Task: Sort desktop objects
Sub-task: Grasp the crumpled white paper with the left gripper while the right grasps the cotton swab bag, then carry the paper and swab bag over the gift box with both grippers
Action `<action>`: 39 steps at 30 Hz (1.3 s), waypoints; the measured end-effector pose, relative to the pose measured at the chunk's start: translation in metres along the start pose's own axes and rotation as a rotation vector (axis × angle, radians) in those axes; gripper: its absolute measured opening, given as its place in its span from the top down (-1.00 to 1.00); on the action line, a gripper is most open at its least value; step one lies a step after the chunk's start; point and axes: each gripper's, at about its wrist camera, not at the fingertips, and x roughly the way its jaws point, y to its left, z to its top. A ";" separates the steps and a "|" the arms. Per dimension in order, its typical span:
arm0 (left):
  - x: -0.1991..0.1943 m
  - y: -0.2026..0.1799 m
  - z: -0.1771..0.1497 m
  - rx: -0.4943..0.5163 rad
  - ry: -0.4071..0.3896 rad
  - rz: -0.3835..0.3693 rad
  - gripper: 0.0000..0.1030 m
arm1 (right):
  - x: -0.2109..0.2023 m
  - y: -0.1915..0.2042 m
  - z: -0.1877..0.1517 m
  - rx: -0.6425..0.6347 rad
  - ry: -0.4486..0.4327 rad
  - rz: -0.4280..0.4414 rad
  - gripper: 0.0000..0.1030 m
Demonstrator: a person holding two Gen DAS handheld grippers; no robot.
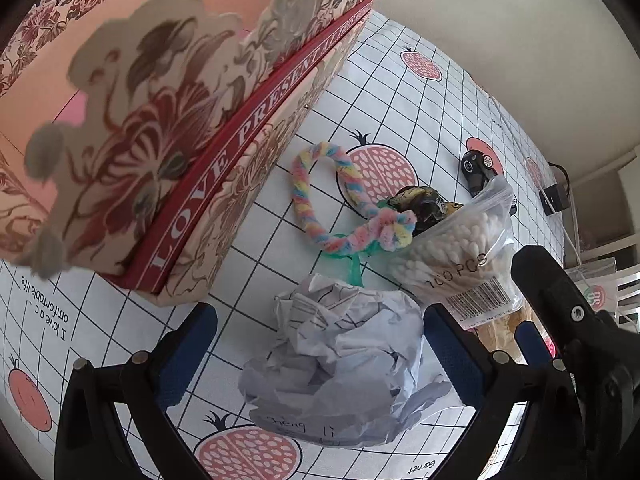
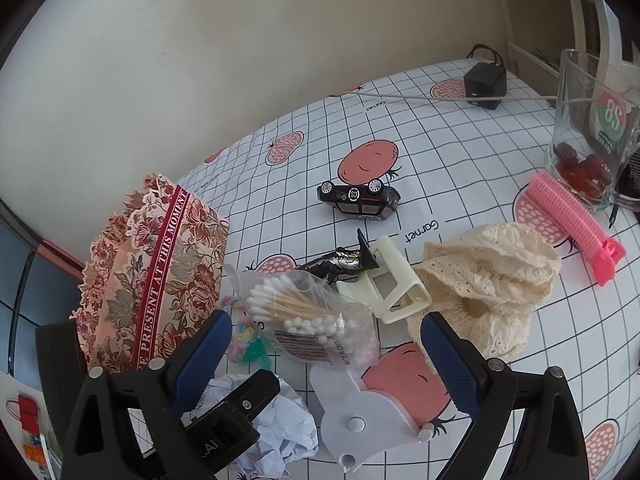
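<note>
A crumpled paper ball (image 1: 340, 360) lies between the open fingers of my left gripper (image 1: 320, 352); whether they touch it I cannot tell. It also shows in the right wrist view (image 2: 276, 428). The floral box (image 1: 160, 128) stands just left of it. My right gripper (image 2: 328, 360) is open and empty above a bag of cotton swabs (image 2: 308, 320) and a white plastic piece (image 2: 360, 412). Behind lie a rainbow pipe-cleaner loop (image 1: 340, 200), a dark foil wrapper (image 2: 336, 264), a black toy car (image 2: 358, 198) on its roof, a cream clip (image 2: 396, 280) and a lace cloth (image 2: 488, 280).
A pink hair roller (image 2: 572, 220) and a glass mug (image 2: 592, 128) with red pieces stand at the right. A black adapter (image 2: 484, 80) with a cable lies at the back. The wall runs behind the table; the tablecloth (image 2: 460, 152) has a grid pattern.
</note>
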 end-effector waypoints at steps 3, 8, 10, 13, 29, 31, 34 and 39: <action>0.004 0.008 -0.002 -0.038 0.028 0.001 -0.98 | 0.007 0.000 -0.003 0.015 0.013 -0.001 -0.85; 0.003 0.009 -0.002 -0.031 0.026 0.017 -0.90 | 0.014 -0.001 -0.005 0.055 0.028 0.018 -0.84; 0.002 0.009 -0.003 -0.029 0.020 0.023 -0.86 | 0.018 -0.001 -0.006 0.064 0.035 0.016 -0.84; 0.001 0.007 -0.003 -0.009 0.011 0.055 -0.75 | 0.025 -0.003 -0.009 0.080 0.053 0.006 -0.80; -0.002 0.014 0.003 0.012 -0.008 0.068 -0.54 | 0.030 -0.006 -0.015 0.112 0.059 0.033 -0.40; -0.002 0.016 0.004 0.007 -0.005 0.064 -0.53 | 0.028 -0.007 -0.016 0.118 0.060 0.039 -0.39; -0.003 0.018 0.005 0.003 -0.003 0.060 -0.52 | 0.025 -0.010 -0.019 0.139 0.063 0.055 -0.38; -0.005 0.021 0.006 0.001 0.007 0.048 -0.49 | 0.019 -0.013 -0.022 0.168 0.062 0.070 -0.37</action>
